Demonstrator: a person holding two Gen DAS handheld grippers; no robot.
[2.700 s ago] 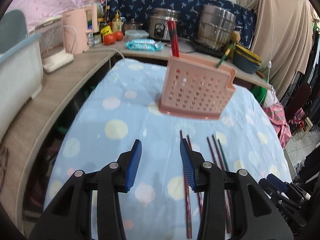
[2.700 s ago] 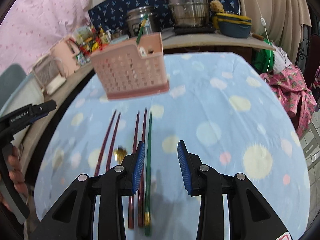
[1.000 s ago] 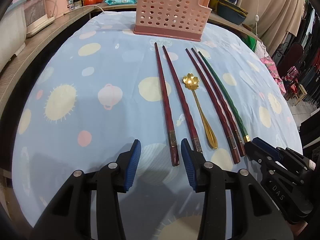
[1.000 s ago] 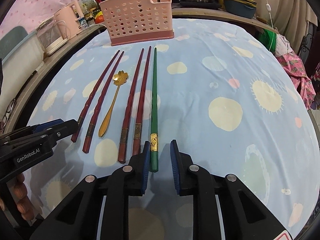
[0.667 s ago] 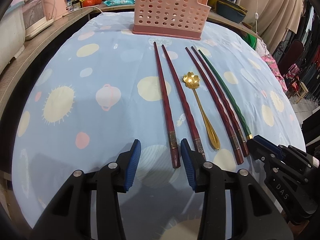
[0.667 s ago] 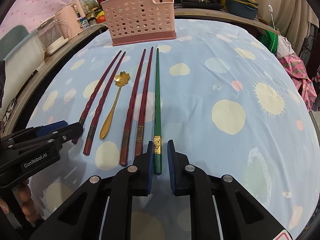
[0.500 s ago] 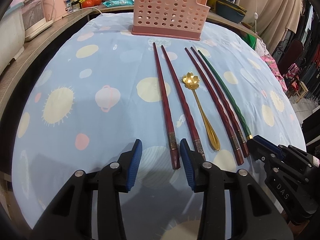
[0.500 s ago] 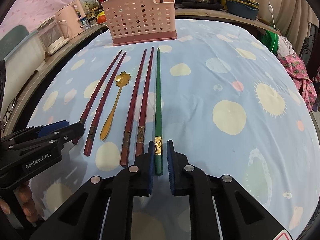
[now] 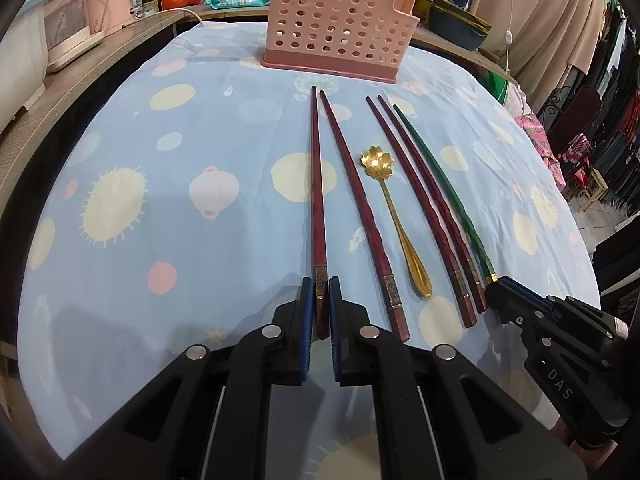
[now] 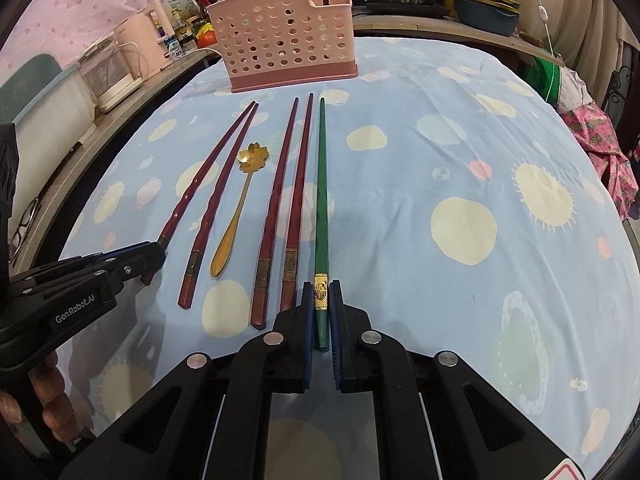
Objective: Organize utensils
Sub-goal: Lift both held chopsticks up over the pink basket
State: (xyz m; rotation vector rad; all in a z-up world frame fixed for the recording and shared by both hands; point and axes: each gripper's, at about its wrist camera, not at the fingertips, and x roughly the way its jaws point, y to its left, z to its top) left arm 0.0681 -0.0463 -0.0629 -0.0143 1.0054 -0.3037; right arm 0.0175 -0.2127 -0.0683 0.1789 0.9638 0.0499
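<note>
Both grips are being made. The left gripper [image 9: 319,304] is closing its jaws on the butt of the leftmost red chopstick [image 9: 318,200]; the right gripper [image 10: 320,308] is clamped on the green chopstick [image 10: 321,200]. Next, I judge, each must be lifted and dropped upright into the pink basket [image 10: 288,32]. Three red chopsticks and a gold spoon [image 10: 240,208] lie between on the dotted blue cloth [image 10: 460,160]; a cluttered counter stands behind.
</note>
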